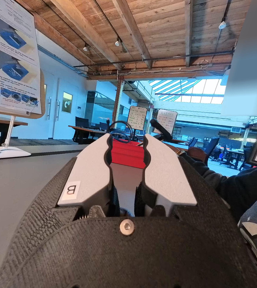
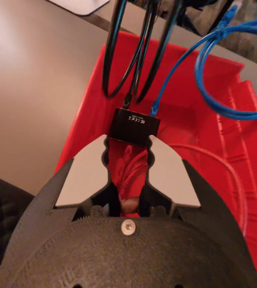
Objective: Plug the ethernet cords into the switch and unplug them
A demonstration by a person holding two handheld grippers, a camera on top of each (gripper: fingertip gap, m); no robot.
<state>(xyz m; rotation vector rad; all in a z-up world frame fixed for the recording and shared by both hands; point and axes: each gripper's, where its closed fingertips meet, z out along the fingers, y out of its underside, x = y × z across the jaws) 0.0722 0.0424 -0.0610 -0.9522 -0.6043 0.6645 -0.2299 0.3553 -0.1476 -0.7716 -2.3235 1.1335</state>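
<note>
Both tools look alike: the left gripper and the right gripper each have two pale grey fingers with wavy black inner edges, set in a coarse, ribbed black housing with one silver hex screw at its centre. The left one carries a white sticker bearing a letter. The person wears a dark sleeve.

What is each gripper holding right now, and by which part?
The right gripper grips the black switch by its near end, cords hanging from the far end. The left gripper holds nothing.
</note>
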